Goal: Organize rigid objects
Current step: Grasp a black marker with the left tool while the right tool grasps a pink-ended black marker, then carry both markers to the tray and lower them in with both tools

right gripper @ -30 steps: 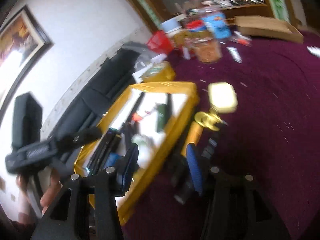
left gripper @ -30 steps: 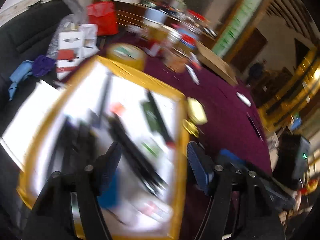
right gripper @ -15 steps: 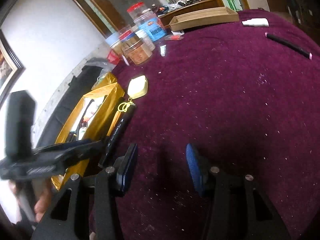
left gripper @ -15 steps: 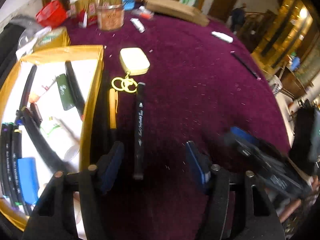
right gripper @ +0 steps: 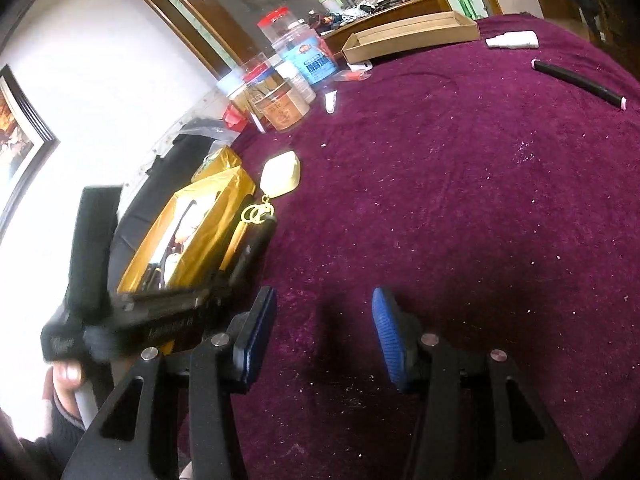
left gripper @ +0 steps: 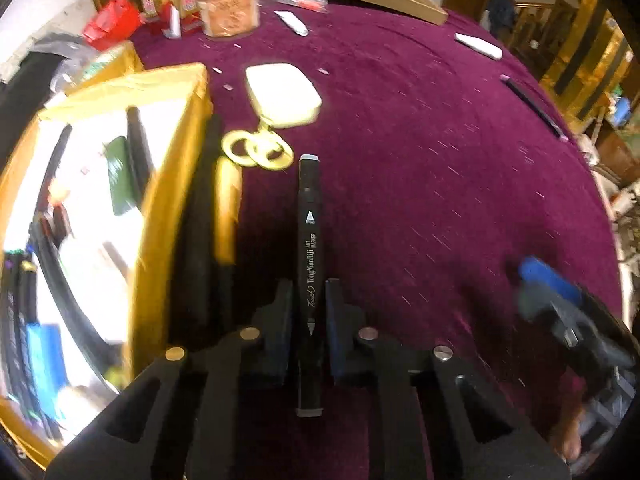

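My left gripper point(left gripper: 307, 304) is shut on a black art marker point(left gripper: 309, 248) that points away along the purple cloth. To its left stands a gold box point(left gripper: 176, 152) with a white inside holding several pens and small items. An orange pen point(left gripper: 227, 208) and another black pen point(left gripper: 198, 216) lie beside the box wall. A cream case point(left gripper: 282, 94) with gold rings point(left gripper: 256, 150) lies beyond the marker. My right gripper point(right gripper: 324, 336) is open and empty above the cloth; the left gripper point(right gripper: 160, 320) shows blurred at its left, by the gold box point(right gripper: 200, 224).
Jars point(right gripper: 280, 100) and a flat cardboard box point(right gripper: 412, 36) stand at the table's far edge. A black pen point(right gripper: 578, 84) and a white tube point(right gripper: 512, 40) lie far right. A black bag point(left gripper: 24, 80) sits left of the box. The purple cloth point(right gripper: 460, 200) covers the table.
My left gripper has moved forward over the black marker and closed on it. The right gripper stayed open and shifted little.
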The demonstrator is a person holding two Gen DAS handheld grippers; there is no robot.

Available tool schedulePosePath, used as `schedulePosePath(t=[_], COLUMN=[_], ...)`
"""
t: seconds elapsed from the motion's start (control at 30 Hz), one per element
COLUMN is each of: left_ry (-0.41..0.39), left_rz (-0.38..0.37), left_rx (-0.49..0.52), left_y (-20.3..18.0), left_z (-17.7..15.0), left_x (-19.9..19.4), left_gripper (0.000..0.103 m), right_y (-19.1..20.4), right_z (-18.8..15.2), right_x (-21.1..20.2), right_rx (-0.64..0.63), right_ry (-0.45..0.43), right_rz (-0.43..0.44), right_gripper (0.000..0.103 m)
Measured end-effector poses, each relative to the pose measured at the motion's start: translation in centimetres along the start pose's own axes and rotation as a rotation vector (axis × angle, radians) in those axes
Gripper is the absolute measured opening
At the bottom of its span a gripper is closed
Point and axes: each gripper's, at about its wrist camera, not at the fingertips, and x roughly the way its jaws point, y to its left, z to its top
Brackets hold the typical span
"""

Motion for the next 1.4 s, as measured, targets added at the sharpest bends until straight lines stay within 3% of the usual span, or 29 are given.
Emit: schedulePosePath(t=[0.13, 0.27, 0.43, 0.7, 0.83, 0.93, 1.03, 1.07, 1.13, 1.17, 1.4], left_ry=[0.014, 0.06, 0.067, 0.067, 0.065, 0.063, 0.057, 0.055, 0.051, 0.049, 0.017], left_rz=[-0.055, -0.161, -0.219, -0.264, -0.262, -0.261, -0.258, -0.257, -0.254, -0.253, -0.245], left_rx=[-0.007, -0.09, -0.138, -0.177, -0.175, -0.171, -0.166, -0.165, -0.161, -0.16, -0.156], left_y=[-0.7, 0.0, 1.2, 2.4, 2.1, 2.7, 2.6, 2.5, 2.4, 2.4, 2.2], left_z=[-2.0, -2.6, -2.8, -2.5, -2.2, -2.8, -2.8, -2.8, -2.9, -2.9, -3.4], left_x=[-0.9, -1.2, -1.1, -0.7, -0.4, -0.9, -0.9, -0.9, -1.0, -1.0, -1.1], left_gripper=[0.012, 0.012, 0.012, 0.013, 0.013, 0.013, 0.013, 0.013, 0.013, 0.013, 0.013], right_y=[-0.9, -3.0, -6.8, -16.2, -20.0, -21.7, -21.3, -21.2, -20.3, -19.8, -12.6], right_z=[1.1, 5.0, 11.6, 20.6, 22.4, 22.2, 20.9, 20.7, 20.0, 19.6, 12.8], right_x=[-1.6, -4.6, -6.3, -1.9, -0.7, -0.4, 0.3, 0.6, 0.8, 0.7, 0.7], right_rx=[0.001, -0.005, -0.043, 0.007, 0.08, 0.118, 0.064, 0.042, 0.007, 0.004, -0.041], right_ry=[-0.003, -0.047, -0.069, 0.012, 0.023, 0.037, 0.055, 0.068, 0.064, 0.067, 0.119], right_rz=[0.036, -0.003, -0.185, -0.463, -0.499, -0.465, -0.455, -0.479, -0.542, -0.548, -0.481], right_gripper=[0.045, 0.045, 0.045, 0.045, 0.045, 0.044, 0.042, 0.038, 0.018, 0.015, 0.013])
